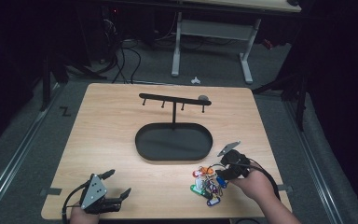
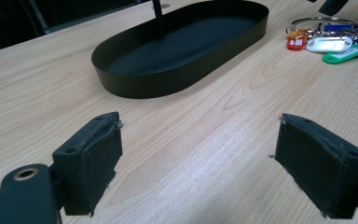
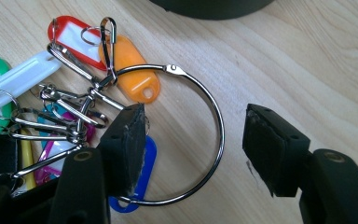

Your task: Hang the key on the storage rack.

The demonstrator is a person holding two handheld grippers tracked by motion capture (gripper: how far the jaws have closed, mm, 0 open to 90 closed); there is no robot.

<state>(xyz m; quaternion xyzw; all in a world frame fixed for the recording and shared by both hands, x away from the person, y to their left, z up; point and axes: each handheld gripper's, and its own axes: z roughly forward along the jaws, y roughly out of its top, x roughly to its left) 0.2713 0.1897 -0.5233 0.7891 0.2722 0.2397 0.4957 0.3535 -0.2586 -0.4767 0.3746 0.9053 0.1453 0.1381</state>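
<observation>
Where the high view takes in the whole wooden table (image 1: 121, 135), both grippers sit at its near edge. Left gripper (image 1: 119, 183) at the near left corner, jaws spread wide, nothing between them, grey three-cornered plate on top. Right gripper (image 1: 222, 169) at the near right, held by a hand (image 1: 254, 184), down against a bunch of coloured key tags (image 1: 207, 184). From this height the tags read as a small tangle; the ring is not legible.

Black oval tray (image 1: 142, 140) mid-table, a post rising from it to a crossbar with pegs (image 1: 175, 100). Tray and tags are apart.

Left gripper view: its two pads (image 2: 324, 165) stand far apart over bare wood. Tray (image 2: 121, 86) ahead, interior bare apart from the post; tags (image 2: 328, 42) at upper right, beyond the tray's end.

Right gripper view gives the detail the high view lacks. Large metal ring (image 3: 214, 116) lying flat on the wood, with orange (image 3: 130, 60), red (image 3: 72, 35), white (image 3: 21, 77), green and blue tags, plus small clips (image 3: 74, 109), bunched on its left side. Right gripper (image 3: 193, 149) open: left jaw sits inside the ring's loop, over the blue tag (image 3: 144, 172); right jaw outside the loop. The ring's wire runs between them, nearer neither pad clearly; I cannot tell whether either pad touches it. Not clamped.
</observation>
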